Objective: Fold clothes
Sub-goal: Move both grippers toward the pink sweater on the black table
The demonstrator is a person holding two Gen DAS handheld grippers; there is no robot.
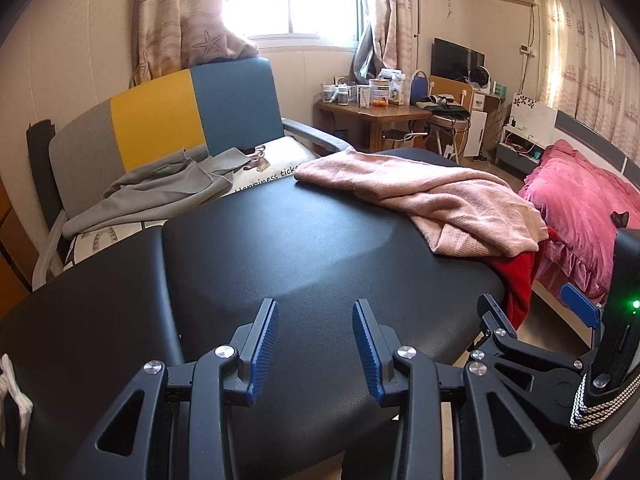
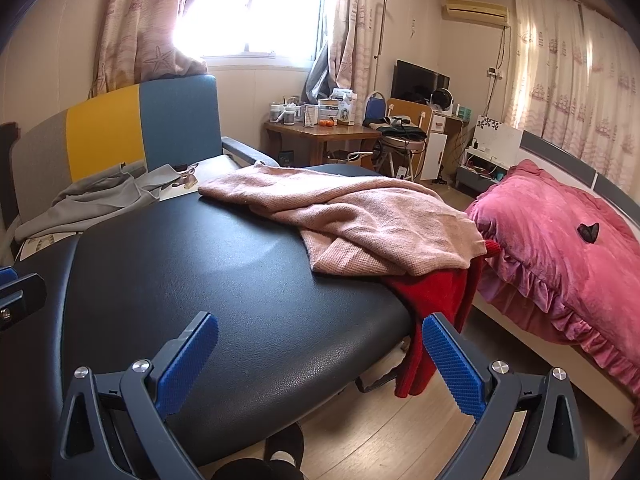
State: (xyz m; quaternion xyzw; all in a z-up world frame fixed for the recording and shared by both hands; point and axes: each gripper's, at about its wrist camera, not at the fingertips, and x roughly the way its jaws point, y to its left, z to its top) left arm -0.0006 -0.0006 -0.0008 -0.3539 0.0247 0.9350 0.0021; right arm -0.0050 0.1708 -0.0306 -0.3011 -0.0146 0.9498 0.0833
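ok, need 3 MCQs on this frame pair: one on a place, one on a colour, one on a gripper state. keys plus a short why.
1. Where does the crumpled pink knit sweater lie?
A. on the padded black table
B. on the floor
C. on the bed

2. What colour is the knit garment hanging off the table edge under the sweater?
A. green
B. red
C. white

3. What state are the left gripper and right gripper in?
A. both shut on cloth
B. one open, one shut
C. both open, holding nothing

Key: 1 A, it spreads over the table's far right part. 2 B, red cloth droops below the pink hem. 3 C, bare table shows between the blue pads of each.
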